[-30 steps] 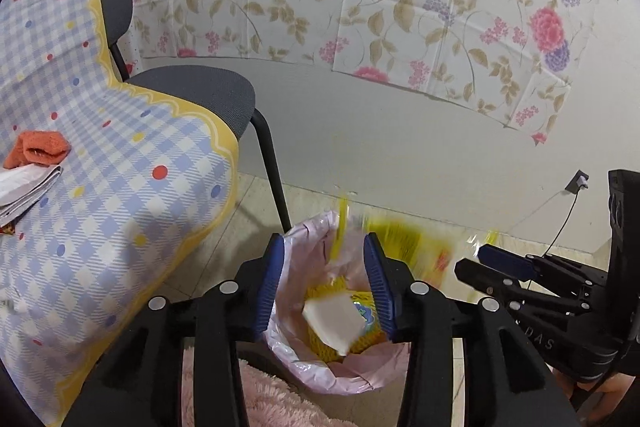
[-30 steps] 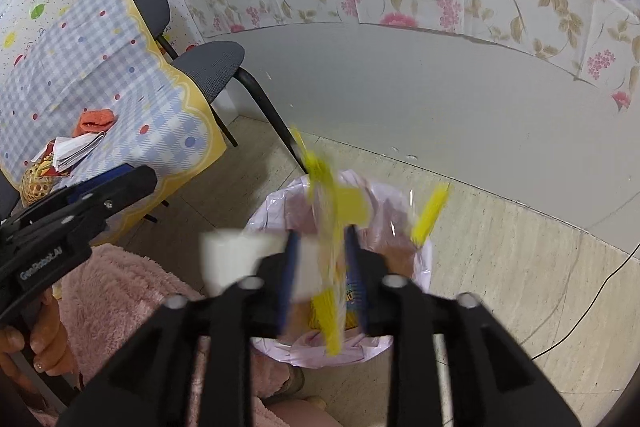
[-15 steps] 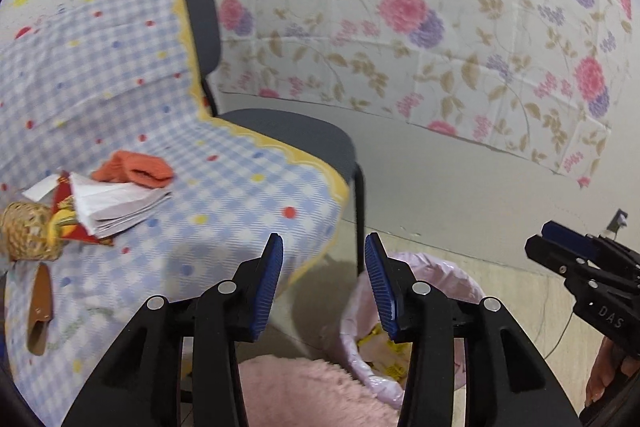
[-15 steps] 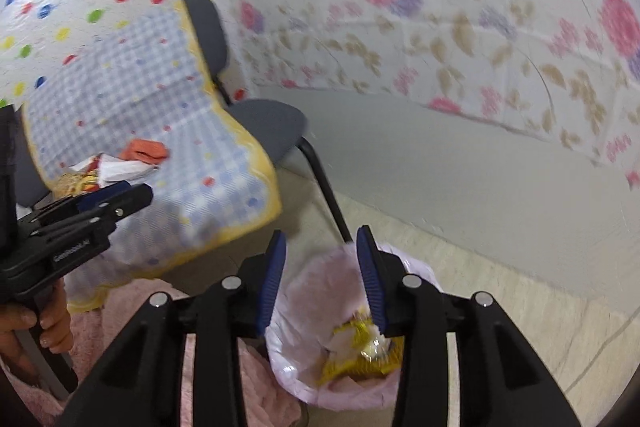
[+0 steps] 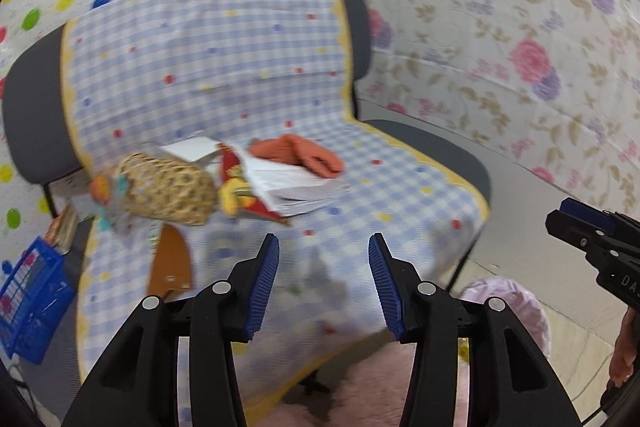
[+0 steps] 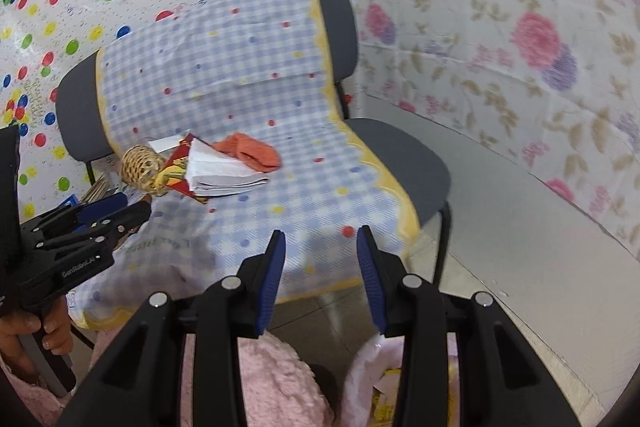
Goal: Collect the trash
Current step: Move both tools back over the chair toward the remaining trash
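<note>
now both pairs of fingers are released and carry nothing: the left gripper [image 5: 323, 281] is opening a little more, the right gripper [image 6: 321, 273] is half open. a second ago they hung over the pink trash bag [image 6: 370, 367] with yellow wrappers falling in; that load is delivered. they have turned toward the chairs covered by a checked cloth [image 6: 280, 195]. the remaining trash seems to lie there: a red and yellow wrapper [image 6: 176, 171] between the woven basket [image 6: 140, 163] and white papers [image 6: 220, 175], an orange cloth [image 6: 250, 153] behind.
</note>
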The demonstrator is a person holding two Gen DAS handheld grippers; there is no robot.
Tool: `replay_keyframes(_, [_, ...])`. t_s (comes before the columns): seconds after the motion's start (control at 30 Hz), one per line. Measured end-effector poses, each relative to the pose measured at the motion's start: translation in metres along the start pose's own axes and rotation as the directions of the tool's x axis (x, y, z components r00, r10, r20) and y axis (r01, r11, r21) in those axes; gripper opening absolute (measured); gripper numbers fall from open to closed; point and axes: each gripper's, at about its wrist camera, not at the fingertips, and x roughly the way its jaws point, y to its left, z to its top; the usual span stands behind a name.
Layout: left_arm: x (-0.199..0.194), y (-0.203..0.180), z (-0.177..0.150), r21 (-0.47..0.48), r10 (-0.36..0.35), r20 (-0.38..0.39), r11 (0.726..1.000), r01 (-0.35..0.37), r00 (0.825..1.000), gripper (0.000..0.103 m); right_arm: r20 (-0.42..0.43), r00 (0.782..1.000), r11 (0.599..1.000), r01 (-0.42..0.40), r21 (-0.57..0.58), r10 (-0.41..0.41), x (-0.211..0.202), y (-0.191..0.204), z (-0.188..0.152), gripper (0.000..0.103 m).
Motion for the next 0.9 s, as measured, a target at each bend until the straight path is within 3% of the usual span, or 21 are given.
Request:
replay_keyframes(0.2, [0.000, 0.056, 0.004, -0.081, 0.115, 0.001, 0.990, -0.115, 0.993, 0.049, -0.013, 0.998, 0.997, -0.062, -0.053, 0.061, 0.031, 0.026, 0.025, 0.039])
replay_keyframes(0.33, [0.003, 0.082, 0.005, -0.124, 0.154, -0.010, 0.980, -0.154, 0.988, 0.054, -0.007, 0.996, 0.993, -0.091, -0.068, 0.091, 0.051, 0.038, 0.039, 0.056])
replay_keyframes(0.5, [0.015, 0.105, 0.010, -0.159, 0.175, -0.029, 0.971, -0.177, 0.984, 0.057, 0.003, 0.992, 0.987, -0.123, -0.104, 0.124, 0.077, 0.055, 0.056, 0.064])
replay_keyframes(0.57, [0.020, 0.111, 0.013, -0.165, 0.187, -0.028, 0.968, -0.189, 0.982, 0.069, 0.002, 0.993, 0.987, -0.119, -0.109, 0.120, 0.089, 0.061, 0.063, 0.064])
replay_keyframes(0.67, [0.027, 0.117, 0.019, -0.175, 0.200, -0.024, 0.964, -0.201, 0.980, 0.070, -0.002, 0.994, 0.987, -0.112, -0.113, 0.112, 0.106, 0.066, 0.070, 0.064])
replay_keyframes(0.8, [0.042, 0.114, 0.020, -0.182, 0.158, -0.044, 0.969, -0.164, 0.986, 0.070, -0.017, 0.994, 0.988, -0.106, -0.115, 0.104, 0.126, 0.067, 0.071, 0.063])
replay_keyframes(0.9, [0.055, 0.104, 0.023, -0.152, 0.133, -0.055, 0.978, -0.140, 0.990, 0.070, -0.032, 0.994, 0.989, -0.103, -0.108, 0.100, 0.135, 0.062, 0.068, 0.049])
